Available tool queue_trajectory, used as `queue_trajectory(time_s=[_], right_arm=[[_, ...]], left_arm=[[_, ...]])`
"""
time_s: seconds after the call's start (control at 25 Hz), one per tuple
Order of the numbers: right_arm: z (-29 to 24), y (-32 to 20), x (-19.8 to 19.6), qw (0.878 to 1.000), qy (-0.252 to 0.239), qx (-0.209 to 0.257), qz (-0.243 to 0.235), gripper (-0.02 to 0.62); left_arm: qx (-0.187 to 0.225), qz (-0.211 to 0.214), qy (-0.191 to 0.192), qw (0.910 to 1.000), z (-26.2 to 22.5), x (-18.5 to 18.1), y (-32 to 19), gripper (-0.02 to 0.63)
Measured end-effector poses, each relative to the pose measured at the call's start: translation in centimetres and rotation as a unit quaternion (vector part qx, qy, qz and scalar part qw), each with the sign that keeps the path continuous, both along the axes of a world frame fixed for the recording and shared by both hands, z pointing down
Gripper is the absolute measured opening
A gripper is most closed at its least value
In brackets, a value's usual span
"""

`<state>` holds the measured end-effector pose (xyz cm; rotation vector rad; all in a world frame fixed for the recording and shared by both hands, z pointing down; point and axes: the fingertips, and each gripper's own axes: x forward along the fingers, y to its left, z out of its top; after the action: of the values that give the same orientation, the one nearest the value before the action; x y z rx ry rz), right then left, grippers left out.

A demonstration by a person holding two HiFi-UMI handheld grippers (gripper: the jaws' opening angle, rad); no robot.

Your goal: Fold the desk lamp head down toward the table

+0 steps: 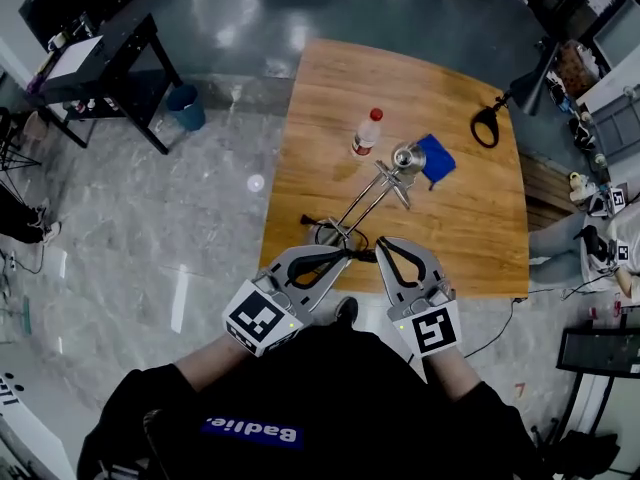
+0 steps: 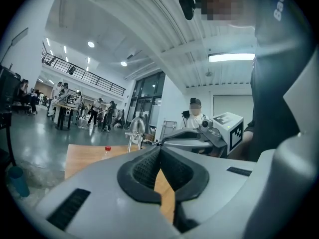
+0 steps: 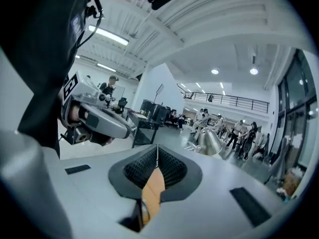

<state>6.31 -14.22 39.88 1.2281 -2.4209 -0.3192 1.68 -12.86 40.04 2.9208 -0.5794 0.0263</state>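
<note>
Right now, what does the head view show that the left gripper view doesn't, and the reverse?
Head view only: the blue cloth touching the lamp head, the lamp base near the grippers, and a black loop at the table's far edge.
Left gripper view only: people standing around a distant table and a balcony railing above them.
Both: the lamp head, the red-capped bottle, the wooden table, and the right gripper, shut and empty.

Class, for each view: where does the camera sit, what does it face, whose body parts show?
Head view: on the head, steeply down at table; left gripper, right gripper, sleeves.
Left gripper view: behind its shut jaws, toward lamp head; right gripper, torso.
Right gripper view: behind its shut jaws, toward lamp head; left gripper, torso.
Shared: both gripper views show the lamp head.
</note>
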Motion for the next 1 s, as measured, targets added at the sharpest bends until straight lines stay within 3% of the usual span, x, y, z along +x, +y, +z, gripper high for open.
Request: queue_trajectory(time_s=[0.12,0.28,0.4,0.48,0.64,0.72,1.0], right_arm=[[0.0,-1.5,1.6,0.996,0.092,0.011,0.010,0.008],[-1.2,-3.7,2.6,0.987,0.149,0.057,0.012,0.015],[-0.9,-5.2,3.1,0.975,0.208,0.073,0.010,0.062],[-0.4,-6.3,3.3,0.961,0.264,0.087,0.010,0.083],[0.9,-8.0,3.7,0.908,0.395,0.138,0.005,0.109],[1.3,-8.6,3.8,0.891,0.427,0.154,-0.001,0.109],[1.6,-9.0,3.8,0.872,0.455,0.182,-0.014,0.109]], left_arm=[[-0.002,-0.010,-0.007,0.9999,0.3,0.5,-0.9,0.009],[-0.007,-0.019,-0.004,0.9998,0.0,1.1,-1.6,0.009],[-0.002,-0.021,-0.005,0.9998,-0.2,1.7,-2.0,0.009],[0.000,-0.023,-0.006,0.9997,-0.2,1.9,-2.3,0.009],[-0.004,-0.031,-0.011,0.9995,0.2,2.0,-2.6,0.009],[-0.006,-0.035,-0.014,0.9993,0.4,2.0,-2.7,0.009],[-0.013,-0.047,-0.019,0.9986,0.9,1.7,-2.7,0.009]])
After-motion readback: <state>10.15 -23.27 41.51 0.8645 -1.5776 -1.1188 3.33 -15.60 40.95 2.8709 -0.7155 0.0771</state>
